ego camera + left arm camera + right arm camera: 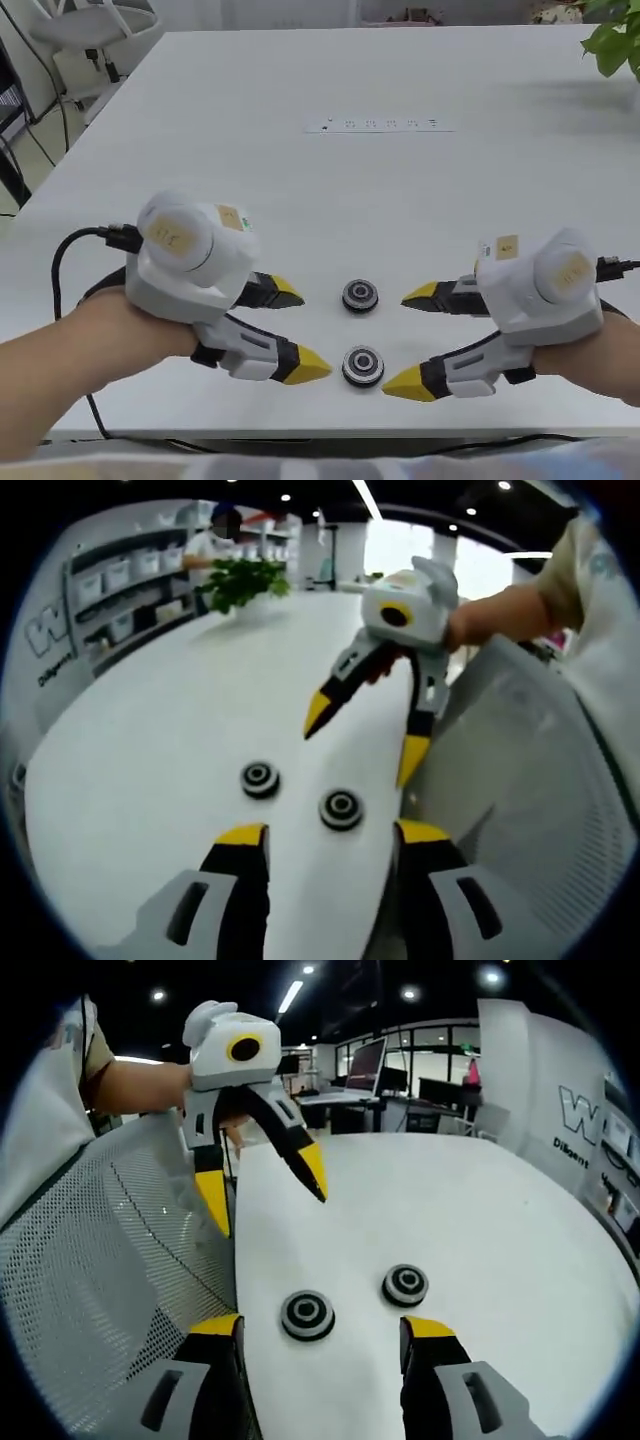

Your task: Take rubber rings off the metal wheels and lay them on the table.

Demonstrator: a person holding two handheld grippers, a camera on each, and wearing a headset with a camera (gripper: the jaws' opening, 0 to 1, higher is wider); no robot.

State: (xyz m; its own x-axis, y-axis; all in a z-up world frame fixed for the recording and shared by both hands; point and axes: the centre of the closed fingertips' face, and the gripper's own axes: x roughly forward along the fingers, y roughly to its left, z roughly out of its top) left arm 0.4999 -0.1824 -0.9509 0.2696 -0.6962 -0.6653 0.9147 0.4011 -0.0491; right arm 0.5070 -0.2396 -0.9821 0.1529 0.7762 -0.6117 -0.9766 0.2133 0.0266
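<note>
1. The near wheel (362, 366) lay flat on the white table (400, 200), close to its near edge and about midway along it. A black rubber ring (286, 1317) sat around its rim, with silver metal and dark bands concentric inside.
2. The far wheel (360, 296) lay flat just beyond the first, apart from it and farther from the near edge. It looked the same, its black outer band in place.

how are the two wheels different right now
The near wheel lies close to the front edge of the table; the far wheel lies farther in. The near wheel sits between the lower yellow tips of the left gripper and right gripper; the far wheel sits between their upper tips. Shared: both lie flat, apart, black rubber rings on, neither gripped.
</note>
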